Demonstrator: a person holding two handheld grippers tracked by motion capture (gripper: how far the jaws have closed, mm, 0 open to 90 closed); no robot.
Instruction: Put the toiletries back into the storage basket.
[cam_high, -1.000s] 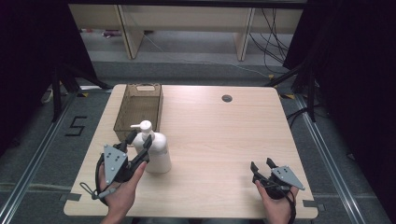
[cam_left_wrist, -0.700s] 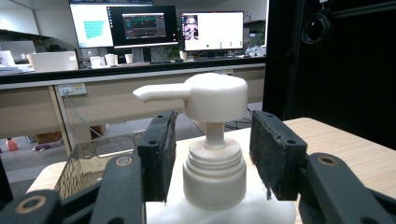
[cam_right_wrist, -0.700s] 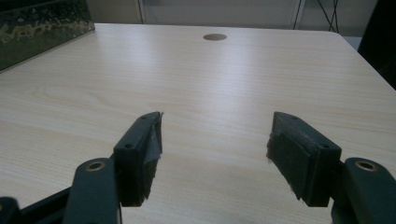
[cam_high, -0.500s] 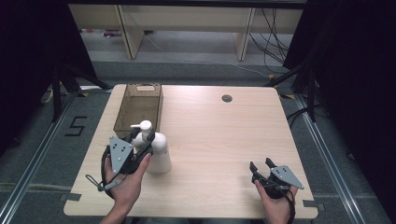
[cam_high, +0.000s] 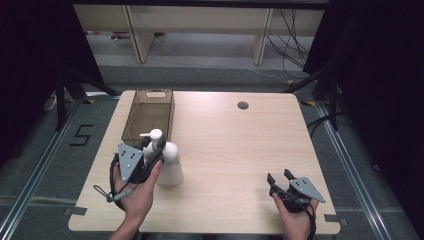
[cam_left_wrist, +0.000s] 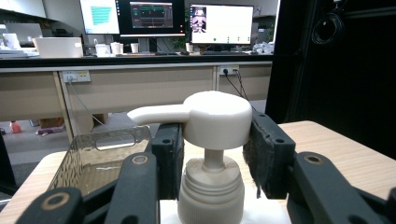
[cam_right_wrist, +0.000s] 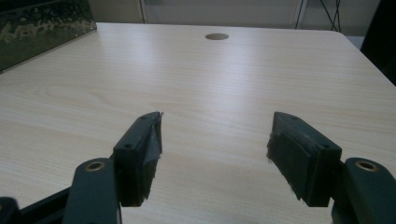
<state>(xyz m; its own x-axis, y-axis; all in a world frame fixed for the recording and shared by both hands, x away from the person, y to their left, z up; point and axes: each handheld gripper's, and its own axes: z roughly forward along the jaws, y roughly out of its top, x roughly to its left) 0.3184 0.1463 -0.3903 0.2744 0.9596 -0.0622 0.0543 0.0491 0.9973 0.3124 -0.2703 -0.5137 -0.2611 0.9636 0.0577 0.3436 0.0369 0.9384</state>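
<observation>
A white pump bottle (cam_high: 170, 169) stands upright at the left of the wooden table (cam_high: 235, 150), just in front of a brown see-through basket (cam_high: 148, 94). My left gripper (cam_high: 156, 148) reaches the bottle's top from the near left. Its jaws have just been closing, and in the left gripper view the pads lie against both sides of the pump head (cam_left_wrist: 217, 116), with no gap showing. The spout points left toward the basket (cam_left_wrist: 93, 158). My right gripper (cam_high: 279, 178) rests near the table's front right, open, with only bare tabletop between its fingers (cam_right_wrist: 140, 154).
A round cable hole (cam_high: 243, 105) sits at the back middle of the table. The basket's dark wall (cam_right_wrist: 42, 23) is far to the left in the right gripper view. Shelving legs and cables stand on the floor beyond the table's far edge.
My left gripper has moved a little forward and right onto the bottle's top, and its jaws have narrowed around the pump head. The right gripper has stayed still.
</observation>
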